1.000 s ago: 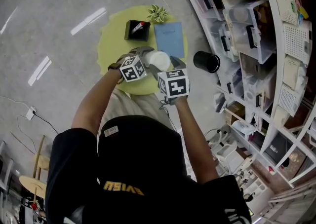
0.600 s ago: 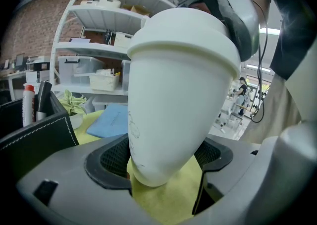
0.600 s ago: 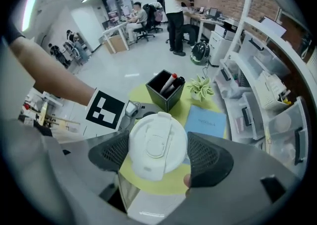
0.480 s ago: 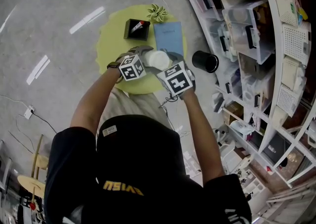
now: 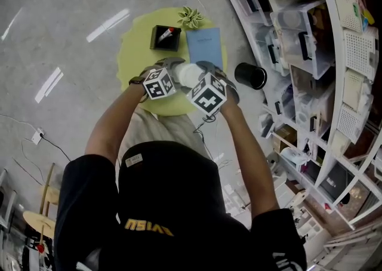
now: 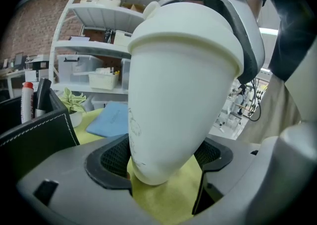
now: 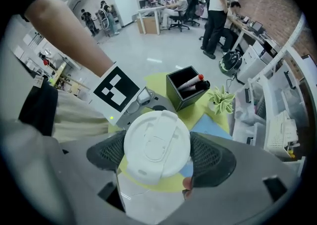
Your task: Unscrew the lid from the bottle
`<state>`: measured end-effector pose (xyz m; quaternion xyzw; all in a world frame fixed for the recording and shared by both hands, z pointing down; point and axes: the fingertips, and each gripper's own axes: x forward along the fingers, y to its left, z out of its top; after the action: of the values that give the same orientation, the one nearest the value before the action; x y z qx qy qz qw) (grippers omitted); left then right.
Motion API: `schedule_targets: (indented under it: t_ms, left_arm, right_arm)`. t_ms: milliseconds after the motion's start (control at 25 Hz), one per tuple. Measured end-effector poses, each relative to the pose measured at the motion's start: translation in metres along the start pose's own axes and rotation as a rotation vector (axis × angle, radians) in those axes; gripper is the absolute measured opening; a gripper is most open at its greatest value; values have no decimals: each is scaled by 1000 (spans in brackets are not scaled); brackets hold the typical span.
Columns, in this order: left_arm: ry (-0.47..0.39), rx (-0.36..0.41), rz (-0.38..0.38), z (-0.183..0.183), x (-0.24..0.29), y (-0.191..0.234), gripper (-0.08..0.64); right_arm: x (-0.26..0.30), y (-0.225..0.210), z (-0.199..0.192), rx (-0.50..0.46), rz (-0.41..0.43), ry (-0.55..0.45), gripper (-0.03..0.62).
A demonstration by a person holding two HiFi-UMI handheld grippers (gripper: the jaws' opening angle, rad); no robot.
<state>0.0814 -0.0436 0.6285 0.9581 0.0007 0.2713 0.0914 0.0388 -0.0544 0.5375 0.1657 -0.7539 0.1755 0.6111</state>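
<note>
Left tool [image 6: 158,162] is clamped low on the white bottle [image 6: 178,95], its mesh pads [image 6: 116,158] pressed to either side. It holds the bottle tilted in the air above the near part of the round yellow desk [image 5: 134,43]. Right tool [image 7: 157,155] sits over the top of the bottle with the white flip-top lid [image 7: 156,137] between its jaws. The pads lie against the lid's rim on both sides. Those jaws have just been opening a little, so I judge that grip to be light.

Body and lid look like smooth, hard shell (no ribbing shows on either). I take the bottle to be stiff, fairly light, not fragile, and slippery under a twist. The body narrows toward its base, so a hold there could creep off the taper; a hold higher up, on the wider part, should be steadier. The lid is best taken square across its full rim, clear of the flip tab, and squeezed firmly before any turn.

On the far side of the desk stand a black pen holder [image 5: 165,35] and a blue notebook [image 5: 205,46], well apart from the bottle.
</note>
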Motion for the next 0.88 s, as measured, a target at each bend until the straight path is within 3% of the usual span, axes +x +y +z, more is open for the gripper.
schedule_targets:
  t_ms: [200,440,880]
  left_arm:
    - [3,-4,2,-2,1,2,402]
    - [17,0,-3,-6,3,3,400]
    - [14,-6,20,-7,6,3,397]
  right_arm:
    - [-1,-1,1,-31,13,-40,402]
    - [1,4,0,-177,45,-25,403]
    - [1,7,-5,-362,100,-2,403]
